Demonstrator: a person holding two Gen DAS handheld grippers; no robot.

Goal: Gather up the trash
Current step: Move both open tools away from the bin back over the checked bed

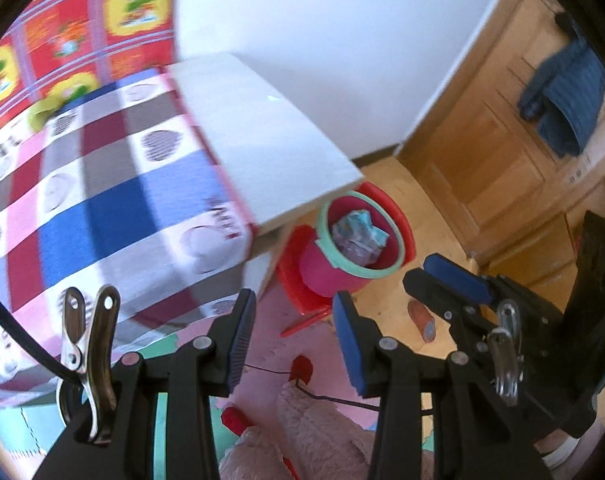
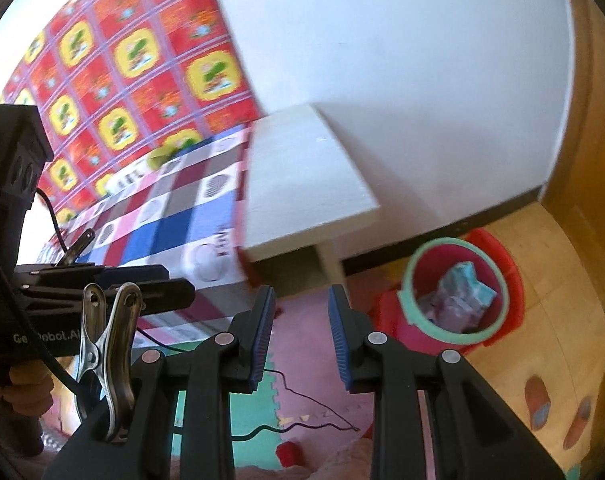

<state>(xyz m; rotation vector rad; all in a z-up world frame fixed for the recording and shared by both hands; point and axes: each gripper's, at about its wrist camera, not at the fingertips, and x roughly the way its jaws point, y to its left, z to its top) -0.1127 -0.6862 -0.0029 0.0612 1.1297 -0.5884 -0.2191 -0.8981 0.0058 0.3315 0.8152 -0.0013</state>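
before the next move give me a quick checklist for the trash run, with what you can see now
1. Left gripper carries nothing: ok, jaws apart, only floor shows between the pads.
2. Right gripper carries nothing: ok, jaws apart and bare.
3. Red plastic bin with the mint-green rim upright and open: ok, standing on the floor beside the white side table.
4. Room left in the bin: ok, crumpled blue and pink wrappers sit below the rim.
5. More trash to collect: cannot tell, both views are blurred.
6. Thin black cable on the foam floor mat clear of the grippers: ok.
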